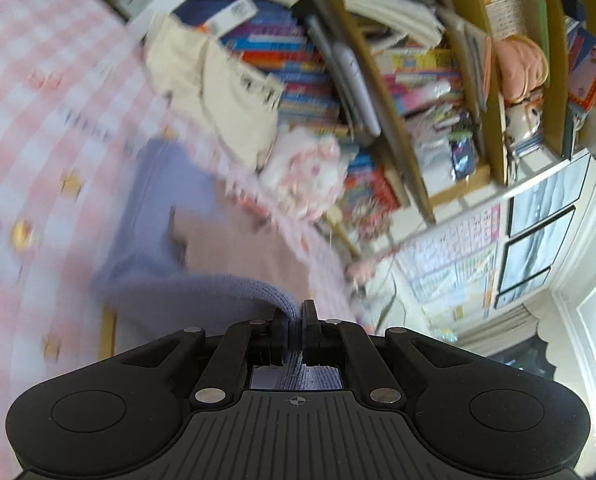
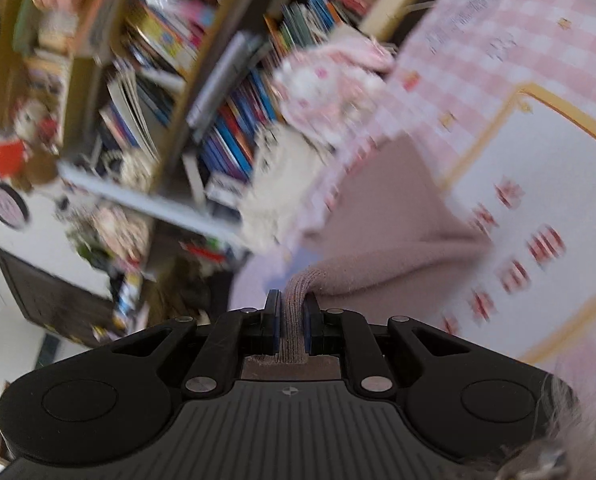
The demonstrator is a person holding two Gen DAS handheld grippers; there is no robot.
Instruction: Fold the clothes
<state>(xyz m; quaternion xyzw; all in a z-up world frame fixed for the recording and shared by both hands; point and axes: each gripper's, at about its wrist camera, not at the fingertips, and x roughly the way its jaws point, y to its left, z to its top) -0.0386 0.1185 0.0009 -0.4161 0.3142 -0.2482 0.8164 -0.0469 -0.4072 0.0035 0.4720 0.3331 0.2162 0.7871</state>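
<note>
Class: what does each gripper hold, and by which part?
Left gripper pinches the knitted garment's lavender ribbed edge; right gripper pinches its pink ribbed edge.

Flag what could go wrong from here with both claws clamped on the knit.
1. The left claw pinches only a narrow ribbed edge of the sweater; it may slip out mid-swing.
2. The right claw holds a similar thin strip, so uneven pull could skew the fold.
3. The other clothes sit bunched near the bookshelf; the swinging knit could drag them.
</note>
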